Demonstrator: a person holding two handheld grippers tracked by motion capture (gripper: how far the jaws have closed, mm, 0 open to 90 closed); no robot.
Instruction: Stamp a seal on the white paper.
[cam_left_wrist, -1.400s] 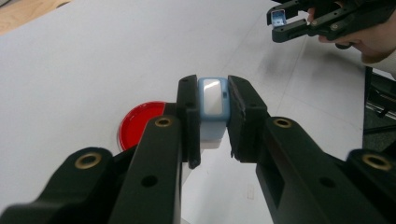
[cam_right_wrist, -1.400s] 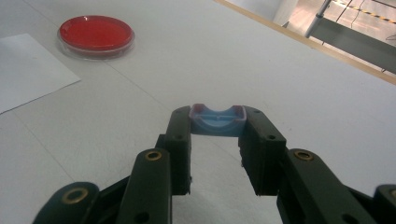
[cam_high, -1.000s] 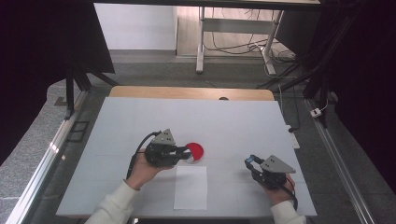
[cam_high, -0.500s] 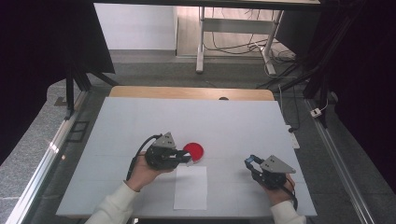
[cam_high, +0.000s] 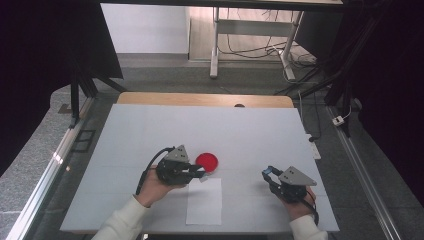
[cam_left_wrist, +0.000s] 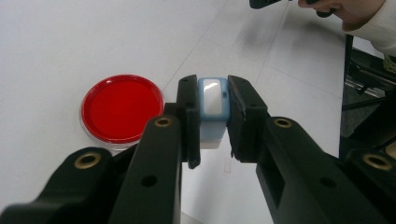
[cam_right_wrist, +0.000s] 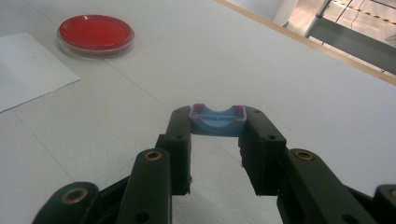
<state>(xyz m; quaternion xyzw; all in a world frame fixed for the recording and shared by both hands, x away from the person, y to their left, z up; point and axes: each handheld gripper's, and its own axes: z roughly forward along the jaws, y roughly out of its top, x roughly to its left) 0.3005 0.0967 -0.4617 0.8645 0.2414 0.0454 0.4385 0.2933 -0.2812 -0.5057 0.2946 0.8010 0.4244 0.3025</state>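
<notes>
White table (cam_high: 240, 130), sheet of paper (cam_high: 204, 201) near its front edge. Your left gripper (cam_left_wrist: 211, 119) clamps a pale blue block (cam_left_wrist: 212, 100) beside the red dish (cam_high: 206, 161); your right gripper (cam_right_wrist: 217, 135) pinches a blue clip (cam_right_wrist: 217, 119).

Both grippers black, each topped by a grey three-cornered plate: left gripper (cam_high: 200, 172) lower centre-left of the high view, right gripper (cam_high: 267, 173) lower right. Black cable loops off the left one. Fingers (cam_left_wrist: 187, 116) matte black, blocky, with brass-coloured rivets and small round holes. Cream-white knit sleeves (cam_high: 122, 222) at the bottom edge.
</notes>
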